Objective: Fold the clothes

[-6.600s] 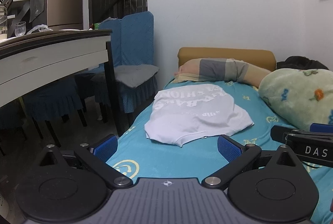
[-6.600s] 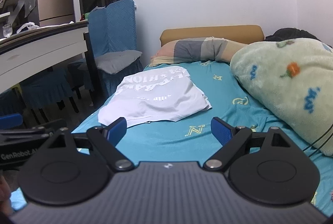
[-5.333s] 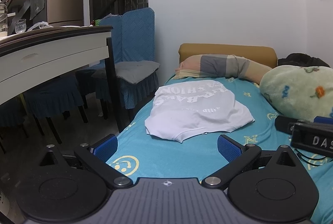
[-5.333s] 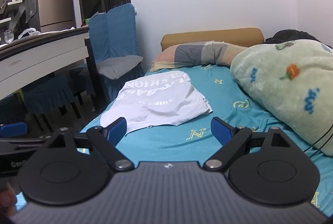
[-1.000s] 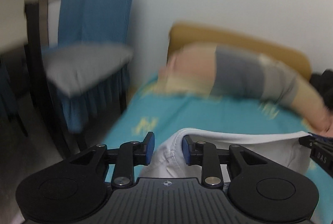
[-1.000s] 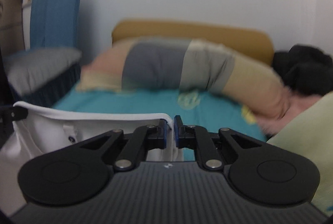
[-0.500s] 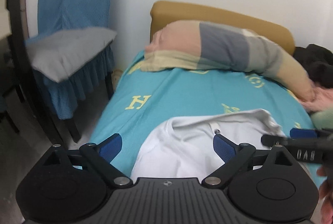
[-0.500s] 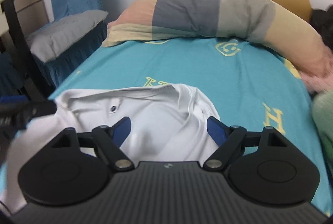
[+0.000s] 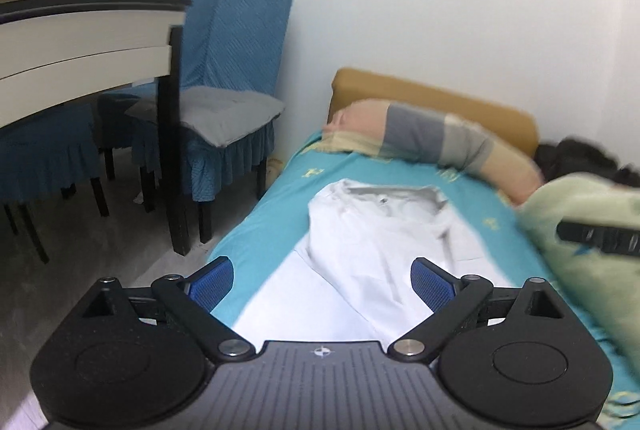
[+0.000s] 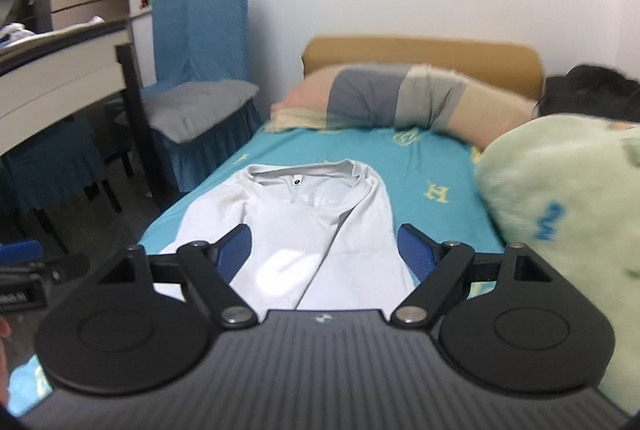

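A white T-shirt (image 9: 360, 242) lies spread on the turquoise bed sheet (image 9: 264, 214), collar toward the headboard; it also shows in the right wrist view (image 10: 320, 226). Its right side is folded over toward the middle. My left gripper (image 9: 322, 286) is open and empty, held above the shirt's lower part. My right gripper (image 10: 324, 250) is open and empty, above the shirt's middle. Part of the right gripper shows at the right edge of the left wrist view (image 9: 596, 234). The shirt's lower hem is hidden behind the grippers.
A striped pillow (image 10: 392, 102) lies against the tan headboard (image 10: 420, 54). A pale green fleece blanket (image 10: 560, 198) is piled on the bed's right side. Blue-covered chairs (image 9: 232, 70) and a table (image 9: 80, 38) stand left of the bed.
One second ago both grippers were shut on the shirt's collar edge. They opened, let it go on the sheet, and have since pulled back and risen; the shirt stays flat.
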Tool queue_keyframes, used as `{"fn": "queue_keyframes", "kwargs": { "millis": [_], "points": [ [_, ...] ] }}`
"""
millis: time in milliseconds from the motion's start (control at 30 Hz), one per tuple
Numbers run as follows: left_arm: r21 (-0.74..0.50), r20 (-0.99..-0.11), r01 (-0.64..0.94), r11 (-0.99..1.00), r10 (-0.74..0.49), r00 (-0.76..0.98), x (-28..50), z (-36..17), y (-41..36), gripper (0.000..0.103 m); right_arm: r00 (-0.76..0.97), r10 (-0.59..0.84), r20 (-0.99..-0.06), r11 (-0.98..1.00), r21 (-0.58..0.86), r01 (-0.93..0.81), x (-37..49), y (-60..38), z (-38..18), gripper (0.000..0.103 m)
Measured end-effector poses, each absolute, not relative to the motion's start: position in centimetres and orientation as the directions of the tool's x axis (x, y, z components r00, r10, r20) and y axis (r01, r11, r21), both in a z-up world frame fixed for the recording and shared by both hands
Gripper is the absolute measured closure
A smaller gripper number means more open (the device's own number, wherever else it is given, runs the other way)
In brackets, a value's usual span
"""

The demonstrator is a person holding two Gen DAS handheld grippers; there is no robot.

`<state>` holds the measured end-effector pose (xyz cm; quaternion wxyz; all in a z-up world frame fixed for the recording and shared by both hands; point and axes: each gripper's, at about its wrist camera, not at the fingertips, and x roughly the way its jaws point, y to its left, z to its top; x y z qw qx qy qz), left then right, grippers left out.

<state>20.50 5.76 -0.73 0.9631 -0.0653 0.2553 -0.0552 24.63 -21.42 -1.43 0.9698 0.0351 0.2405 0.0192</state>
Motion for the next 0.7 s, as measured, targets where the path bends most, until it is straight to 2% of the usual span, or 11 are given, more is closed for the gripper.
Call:
{"fn": "queue_keyframes", "kwargs": {
  "millis": [133,233,433,533,700],
  "points": [
    [-0.192,-0.450,0.070,0.979,-0.151,0.880,14.7,1.7,5.8,0.006,0.891,0.084,-0.447,0.987,0.160,-0.013,18.5,-21.6,-0.4,0.022],
    [-0.189,-0.426,0.094,0.977,-0.168,0.889,11.8,2.4,5.4,0.006,0.899,0.087,-0.430,0.987,0.161,-0.018,15.0,-21.1,0.1,0.022],
    [-0.237,-0.485,0.081,0.968,-0.191,0.853,10.5,-0.1,5.2,0.006,0.920,0.114,-0.375,0.984,0.172,-0.052,10.8,-20.0,0.2,0.022],
    [-0.328,-0.535,0.034,0.944,-0.215,0.817,11.6,-1.9,6.4,0.007,0.915,0.134,-0.381,0.974,0.220,-0.051,10.1,-20.3,-0.9,0.022],
    [-0.527,-0.596,-0.143,0.838,-0.244,0.765,15.9,-5.9,10.2,0.009,0.881,0.115,-0.459,0.969,0.246,0.001,10.9,-20.9,-3.2,0.022]
  ]
}}
